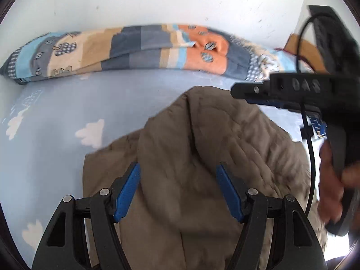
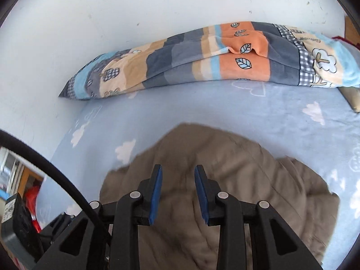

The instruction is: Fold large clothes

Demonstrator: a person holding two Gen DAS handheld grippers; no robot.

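- One brown quilted garment (image 1: 202,157) is seen, lying bunched on the pale blue cloud-print bedsheet (image 1: 56,112); it fills the lower middle of both wrist views.
- In the left wrist view the left gripper (image 1: 178,173) is shown at the bottom of the frame with its blue pads spread wide apart. The garment lies beneath and between them, but nothing is pinched.
- In the right wrist view the right gripper (image 2: 177,175) is shown at the lower centre with its pads parted by a narrower gap. No cloth is clamped there either.
- The step in hand is judged to be a release after a fold: both pairs of fingers are empty above a garment already doubled over on itself, with a rounded fold edge at its upper end.
- The fold is judged unfinished, as the heap is uneven and a loose flap sticks out at the right of the right wrist view.
- For the next move, a fresh edge or corner would need to be picked out, approached low and pinched before another fold is drawn over.
- Counted: one garment, one patchwork quilt (image 2: 202,56) rolled along the white wall (image 2: 112,11) in the upper part of both frames, two grippers, and one hand (image 1: 333,180) on the right gripper's handle at the right edge of the left wrist view.
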